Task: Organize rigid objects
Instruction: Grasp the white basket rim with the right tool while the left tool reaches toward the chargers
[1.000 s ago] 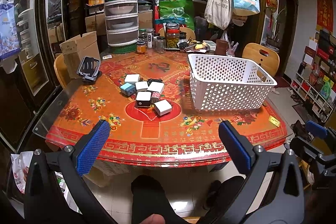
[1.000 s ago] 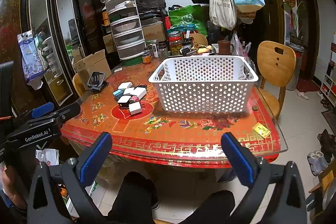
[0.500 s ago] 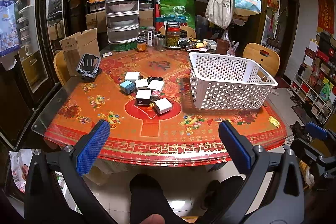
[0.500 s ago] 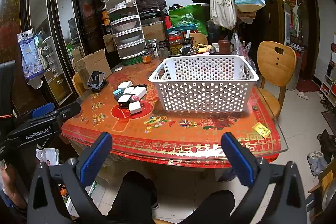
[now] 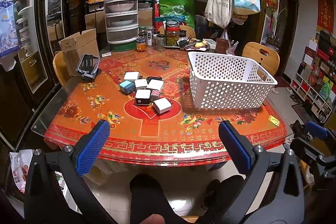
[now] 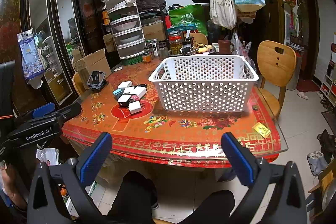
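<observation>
— Barely anything has moved since a moment ago: from the left wrist camera the table (image 5: 130, 129) sits a touch nearer, so the left gripper (image 5: 163, 140) has crept forward, no more than that.

— Is it holding something?

— No. Its blue pads (image 5: 92, 150) stand wide apart with nothing between them, short of the table's near edge. The small boxes (image 5: 145, 89), white ones mostly, one pale blue, one with a dark face, lie clustered near the middle of the table, some touching. The white basket (image 5: 229, 85) stands to their right, apart from them.

— So nothing is sorted yet?

— I'd judge not; the pile looks untouched, and the task seems to be only at its approach.

— And from the right wrist camera?

— Much the same. The right gripper (image 6: 168, 152) is also spread and empty, hanging before the table edge, facing the basket (image 6: 201, 93). The boxes (image 6: 130, 96) lie left of it.

— Anything inside the basket?

— Hard to tell. Neither view clearly shows its floor, only bits through the holes. Something dark sits behind the boxes, too small to name. The person shows only as dark legs below and part of a hand (image 6: 10, 196) at the left border, beside the other gripper's body.
</observation>
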`<state>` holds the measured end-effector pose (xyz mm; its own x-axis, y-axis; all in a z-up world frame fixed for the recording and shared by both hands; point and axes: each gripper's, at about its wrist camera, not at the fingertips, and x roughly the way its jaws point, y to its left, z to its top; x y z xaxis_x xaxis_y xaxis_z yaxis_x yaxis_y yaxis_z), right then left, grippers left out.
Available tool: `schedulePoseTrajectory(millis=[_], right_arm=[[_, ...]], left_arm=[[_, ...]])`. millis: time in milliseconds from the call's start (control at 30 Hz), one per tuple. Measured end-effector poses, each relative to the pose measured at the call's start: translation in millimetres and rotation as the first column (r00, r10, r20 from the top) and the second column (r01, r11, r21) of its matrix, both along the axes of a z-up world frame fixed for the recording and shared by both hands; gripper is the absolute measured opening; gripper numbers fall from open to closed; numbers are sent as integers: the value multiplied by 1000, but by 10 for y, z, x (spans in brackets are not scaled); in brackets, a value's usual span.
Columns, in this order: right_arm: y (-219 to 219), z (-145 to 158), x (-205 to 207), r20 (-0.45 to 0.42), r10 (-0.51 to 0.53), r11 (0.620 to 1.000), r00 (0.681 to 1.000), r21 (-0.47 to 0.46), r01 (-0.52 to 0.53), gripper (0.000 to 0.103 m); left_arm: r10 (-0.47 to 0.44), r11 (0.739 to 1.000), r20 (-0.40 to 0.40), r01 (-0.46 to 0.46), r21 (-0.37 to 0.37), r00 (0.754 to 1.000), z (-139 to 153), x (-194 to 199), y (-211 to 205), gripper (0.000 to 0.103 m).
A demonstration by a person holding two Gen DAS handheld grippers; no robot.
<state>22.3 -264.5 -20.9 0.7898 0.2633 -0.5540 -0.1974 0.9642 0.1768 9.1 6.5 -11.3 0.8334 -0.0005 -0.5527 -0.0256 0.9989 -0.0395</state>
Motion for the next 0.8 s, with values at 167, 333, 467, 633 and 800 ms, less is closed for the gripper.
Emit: schedulePoseTrajectory(millis=[167,333,467,633,800], right_arm=[[-46,-24,21,16,-15,1000,1000,9,15,103],[-692,-141,595,32,-203,979,979,1,203,103],[-1282,-204,1361,-58,-300,954,952,-15,300,103],[-1780,-499,2361,-228,-348,936,909,-38,349,103],[-1867,-810,2868,-346,-272,956,898,10,293,85]], left_arm=[[-64,997,31,66,-46,997,-52,66,26,102],[-43,995,25,45,-94,999,-292,609,312,102],[34,993,-24,-36,-111,999,-514,1150,655,102],[97,991,-238,-117,-69,966,-1069,1933,1066,102],[88,991,-274,-111,-72,958,-1373,2183,1186,102]])
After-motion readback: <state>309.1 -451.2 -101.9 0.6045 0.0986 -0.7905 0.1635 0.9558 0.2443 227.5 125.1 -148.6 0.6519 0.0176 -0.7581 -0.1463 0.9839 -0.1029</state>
